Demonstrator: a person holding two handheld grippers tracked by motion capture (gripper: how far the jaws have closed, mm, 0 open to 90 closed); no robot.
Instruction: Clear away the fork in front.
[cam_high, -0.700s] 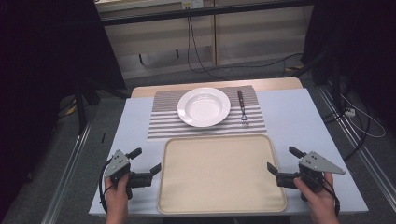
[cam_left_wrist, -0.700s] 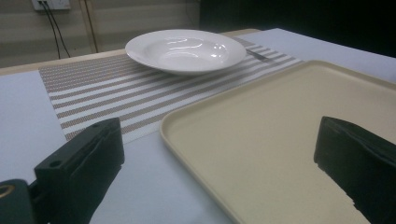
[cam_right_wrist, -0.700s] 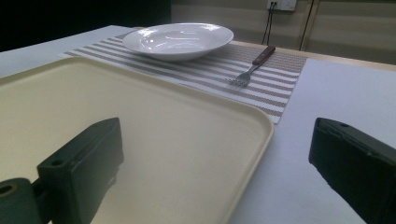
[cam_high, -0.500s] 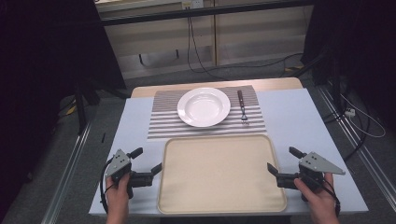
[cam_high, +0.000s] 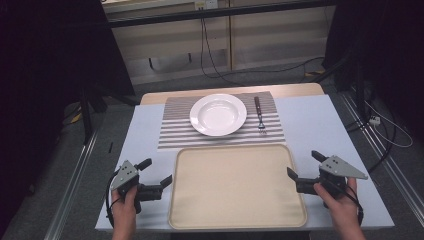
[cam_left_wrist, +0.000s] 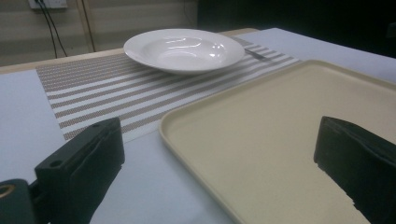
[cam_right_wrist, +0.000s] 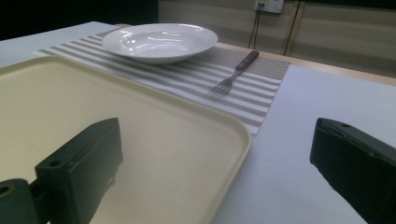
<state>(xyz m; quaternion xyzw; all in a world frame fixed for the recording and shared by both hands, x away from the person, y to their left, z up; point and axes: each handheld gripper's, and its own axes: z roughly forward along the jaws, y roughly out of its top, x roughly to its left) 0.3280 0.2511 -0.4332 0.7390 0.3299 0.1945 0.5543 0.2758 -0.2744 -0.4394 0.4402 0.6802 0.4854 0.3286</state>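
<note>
Tray (cam_high: 237, 187) lies between left tool (cam_high: 156, 172) and right tool (cam_high: 304, 165), both wide open, empty.

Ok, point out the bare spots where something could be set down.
The whole tray is bare. So is the blue tabletop right of the striped mat, and the strip left of it. The mat is crowded by the plate and fork.

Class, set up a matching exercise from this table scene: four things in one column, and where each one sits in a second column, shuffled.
1 plate
2 fork
3 tray
4 left gripper

a beside the tray's left edge, jaws open
b middle of the striped mat
c on the mat, right of the plate
d nearest the person, between both grippers

Pairs: 1-b, 2-c, 3-d, 4-a
</note>
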